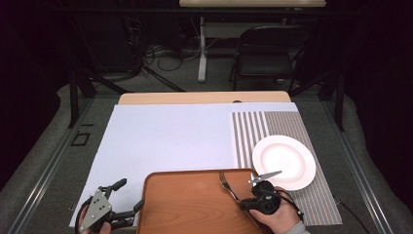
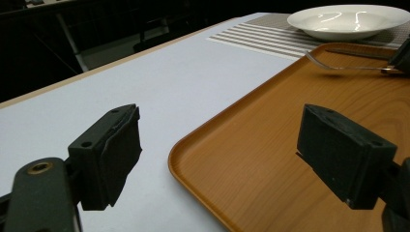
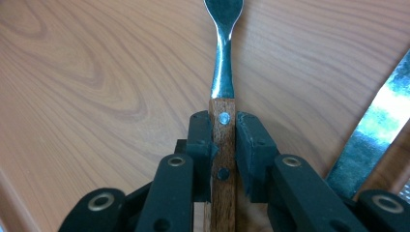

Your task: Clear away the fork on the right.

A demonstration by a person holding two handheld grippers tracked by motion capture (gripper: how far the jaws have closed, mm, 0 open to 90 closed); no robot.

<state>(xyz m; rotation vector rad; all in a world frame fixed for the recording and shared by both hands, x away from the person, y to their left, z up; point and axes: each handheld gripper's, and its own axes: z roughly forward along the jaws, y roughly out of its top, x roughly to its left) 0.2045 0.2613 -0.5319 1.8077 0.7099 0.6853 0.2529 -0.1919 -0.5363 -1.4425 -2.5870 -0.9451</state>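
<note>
My right gripper (image 3: 223,125) is shut on the wooden handle of a metal fork (image 3: 222,72). The fork (image 1: 227,184) hangs just above the right half of a brown wooden tray (image 1: 185,204), its head pointing toward the far left. In the left gripper view the fork (image 2: 338,67) hovers over its shadow on the tray. My left gripper (image 1: 130,196) stands open at the tray's near left corner. One of its jaws is over the white sheet and the other over the tray (image 2: 270,145), with nothing between them.
A white plate (image 1: 284,161) sits on a striped placemat (image 1: 253,131) just beyond the tray's far right corner. A knife (image 3: 382,121) lies on the tray to the right of the fork. A white sheet (image 1: 165,136) covers the table's left and middle.
</note>
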